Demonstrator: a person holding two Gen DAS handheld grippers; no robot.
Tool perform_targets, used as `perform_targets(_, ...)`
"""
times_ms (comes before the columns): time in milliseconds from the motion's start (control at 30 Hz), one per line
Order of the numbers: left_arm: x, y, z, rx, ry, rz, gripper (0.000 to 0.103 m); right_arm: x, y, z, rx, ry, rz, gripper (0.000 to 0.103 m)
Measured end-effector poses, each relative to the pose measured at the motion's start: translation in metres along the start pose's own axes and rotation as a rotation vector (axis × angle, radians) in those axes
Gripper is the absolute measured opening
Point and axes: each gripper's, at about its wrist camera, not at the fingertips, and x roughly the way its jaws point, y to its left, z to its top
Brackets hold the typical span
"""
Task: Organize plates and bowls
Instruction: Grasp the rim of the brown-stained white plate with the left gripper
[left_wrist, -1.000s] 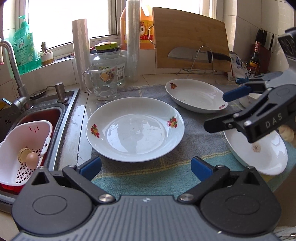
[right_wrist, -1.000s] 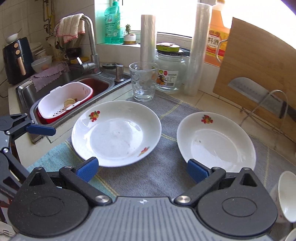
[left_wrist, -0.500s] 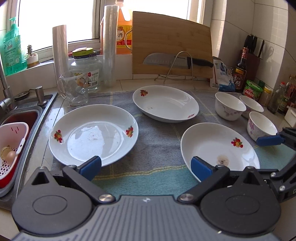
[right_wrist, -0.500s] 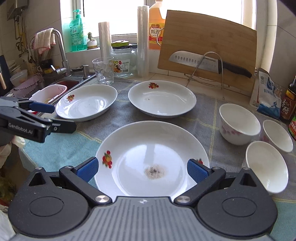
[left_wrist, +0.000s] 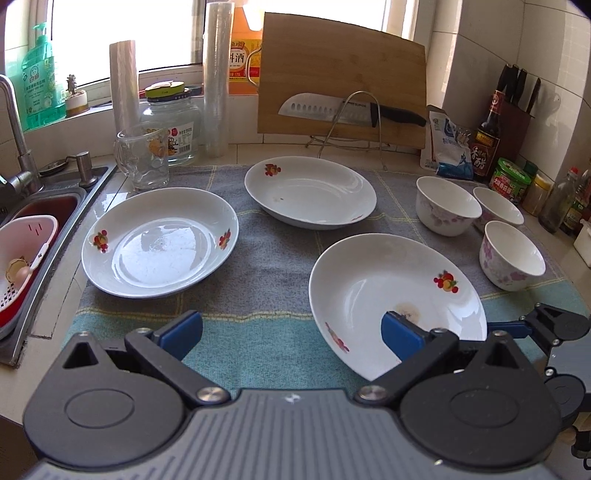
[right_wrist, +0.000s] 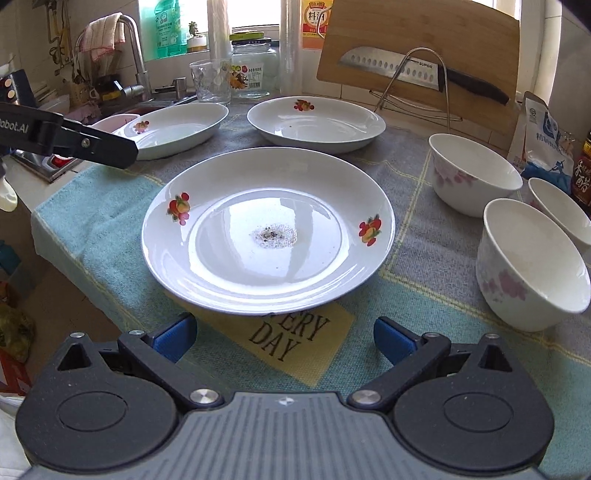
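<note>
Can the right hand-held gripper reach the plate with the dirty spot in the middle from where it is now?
Probably yes. The right hand-held gripper is open, facing the plate, whose near rim has only bare towel before it.

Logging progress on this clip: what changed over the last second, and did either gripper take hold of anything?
Both grippers swung right, away from the sink. The right gripper now faces the near plate with the residue spot, jaws open just short of its rim. The left gripper hovers open over the towel. Nothing was grasped or released. The three plates and the three bowls lie where they were.
</note>
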Motion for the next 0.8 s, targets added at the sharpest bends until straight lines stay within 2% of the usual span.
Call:
perform_targets(100,0.001,-0.006,0.002,0.007,0.009,0.028,0.102,0.004,0.0,0.001,-0.05,-0.011,0.027,0.103)
perform_targets(233,0.008,-0.013,0.008,0.042,0.021,0.01,0.102,0.006,-0.003,0.003,-0.079,-0.025,0.056,0.103)
perform_targets(333,0.02,-0.018,0.017,0.069,0.041,-0.039,0.102,0.007,-0.003,0.005,-0.071,-0.022,0.052,0.103)
perform_targets(467,0.042,-0.024,0.03,0.129,0.066,-0.105,0.102,0.006,-0.003,-0.002,-0.059,-0.065,0.04,0.103)
perform_targets(667,0.082,-0.023,0.048,0.204,0.17,-0.208,0.102,0.003,0.001,-0.008,-0.027,-0.107,0.008,0.103)
perform_targets(800,0.106,-0.024,0.057,0.293,0.242,-0.307,0.102,0.004,0.007,-0.008,0.013,-0.118,-0.034,0.103)
